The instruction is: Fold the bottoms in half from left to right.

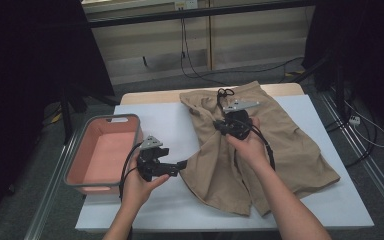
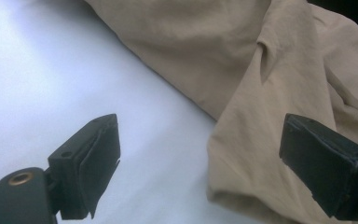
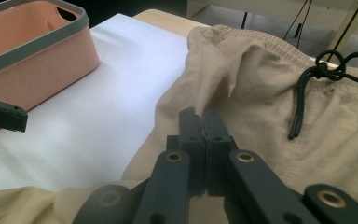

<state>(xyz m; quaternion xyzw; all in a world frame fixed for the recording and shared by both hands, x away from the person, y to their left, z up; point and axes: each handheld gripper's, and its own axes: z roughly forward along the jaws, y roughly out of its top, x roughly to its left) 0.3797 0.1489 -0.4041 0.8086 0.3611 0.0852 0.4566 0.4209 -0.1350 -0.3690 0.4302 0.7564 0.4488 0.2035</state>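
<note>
Your crumpled tan cotton shorts (image 1: 260,142) are lying waistband toward the frame's top; right gripper (image 3: 204,116) jaws are clamping a fold, left gripper (image 2: 200,163) jaws standing apart beside the hem.

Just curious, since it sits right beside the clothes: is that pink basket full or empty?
Empty. The high view looks straight into the pink basket and shows only its bare bottom; the tan shorts lie on the table beside it.

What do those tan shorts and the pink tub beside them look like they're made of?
The shorts look like a soft, matte woven cloth, perhaps cotton: they crease and fold loosely, with a gathered waistband and a dark drawstring. The tub looks like smooth moulded plastic, salmon pink with a grey rim: its walls are stiff, even and faintly glossy.
</note>
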